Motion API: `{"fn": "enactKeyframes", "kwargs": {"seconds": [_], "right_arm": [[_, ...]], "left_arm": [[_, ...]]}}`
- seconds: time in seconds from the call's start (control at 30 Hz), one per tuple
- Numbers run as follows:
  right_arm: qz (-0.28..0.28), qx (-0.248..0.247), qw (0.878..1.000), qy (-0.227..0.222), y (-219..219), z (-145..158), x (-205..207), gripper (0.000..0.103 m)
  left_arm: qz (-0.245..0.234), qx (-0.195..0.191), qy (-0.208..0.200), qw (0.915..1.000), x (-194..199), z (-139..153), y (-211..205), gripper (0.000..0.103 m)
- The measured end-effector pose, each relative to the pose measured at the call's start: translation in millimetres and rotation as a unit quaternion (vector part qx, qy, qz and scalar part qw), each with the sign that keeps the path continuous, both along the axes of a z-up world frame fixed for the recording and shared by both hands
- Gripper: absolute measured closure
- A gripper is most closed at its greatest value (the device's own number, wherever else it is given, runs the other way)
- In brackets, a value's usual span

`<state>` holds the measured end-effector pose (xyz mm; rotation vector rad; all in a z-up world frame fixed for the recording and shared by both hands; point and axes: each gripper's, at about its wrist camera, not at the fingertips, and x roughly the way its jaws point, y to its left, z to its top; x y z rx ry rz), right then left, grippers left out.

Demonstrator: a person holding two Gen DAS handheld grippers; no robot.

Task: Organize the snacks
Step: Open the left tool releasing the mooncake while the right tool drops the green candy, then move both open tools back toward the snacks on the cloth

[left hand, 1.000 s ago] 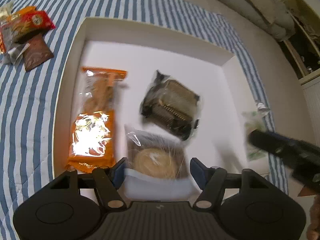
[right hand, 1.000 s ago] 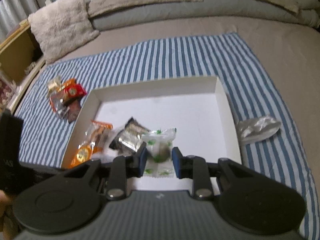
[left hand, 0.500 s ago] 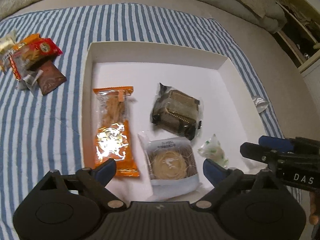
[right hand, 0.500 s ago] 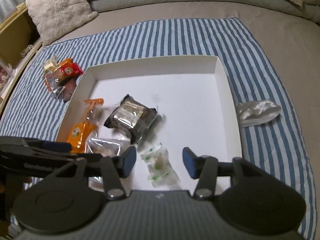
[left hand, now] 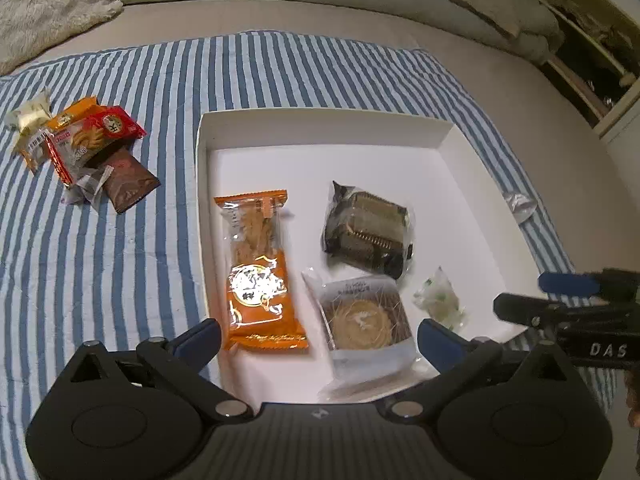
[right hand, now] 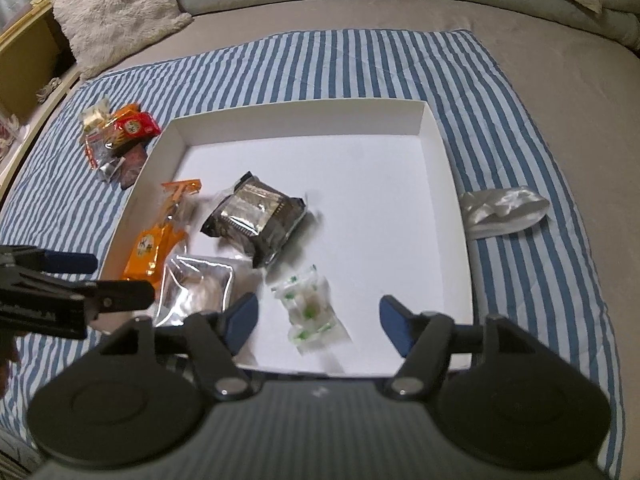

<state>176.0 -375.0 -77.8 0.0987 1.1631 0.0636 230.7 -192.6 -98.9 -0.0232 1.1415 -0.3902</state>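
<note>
A white shallow box [left hand: 320, 128] lies on a blue-and-white striped cloth [left hand: 120, 240] spread over a bed; four wrapped snacks sit in the half of the box nearest the cameras. Along its left wall lies the orange packet [left hand: 260, 276], lengthwise; right of it, at the near edge, the clear-wrapped round pastry [left hand: 366, 320]; beyond that pastry, and just touching its far corner, the dark wrapped cake [left hand: 366, 230], tilted a little; furthest right, the small green-and-white sweet [left hand: 438, 300], apart from the others. The left gripper [left hand: 320, 340] hangs above the near edge of the box, its jaws opening and already very wide, its blue pads [left hand: 200, 340] clear of everything (the orange packet and the pastry lie below the gap, untouched). The right gripper [right hand: 316, 320] hangs over the near right part of the box, its jaws opening too; the green-and-white sweet [right hand: 312, 308] lies on the box floor below the gap, and neither pad presses on it. From the right wrist camera the left gripper's fingers [right hand: 72, 262] reach in from the left edge, over the box's near left corner. Outside the box, on the cloth to the left, a small heap of loose snacks [left hand: 80, 144] waits: red, orange, brown and pale wrappers overlapping; to the right of the box a crumpled silver wrapper [right hand: 502, 210] lies on the cloth, just beside the wall.
</note>
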Motion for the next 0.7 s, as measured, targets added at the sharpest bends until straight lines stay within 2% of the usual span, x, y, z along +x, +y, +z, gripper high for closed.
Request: {"fn": "enactKeyframes", "kwargs": {"seconds": [0.37,0.47,0.7], "right_arm": [[-0.015,-0.02,1.0,-0.014,0,6,-9,0.001],[-0.016,-0.031,0.999,-0.016,2,7,-10,0.001],[-0.028,-0.028,0.999,-0.033,6,12,-8,0.001]], "left_arm": [[0.006,0.015,-0.024,0.9996,-8,9,16,0.0],[0.009,0.002,-0.013,0.9999,-7,10,24,0.0],[0.029,0.009,-0.026,0.9992,-6,13,43,0.0]]}}
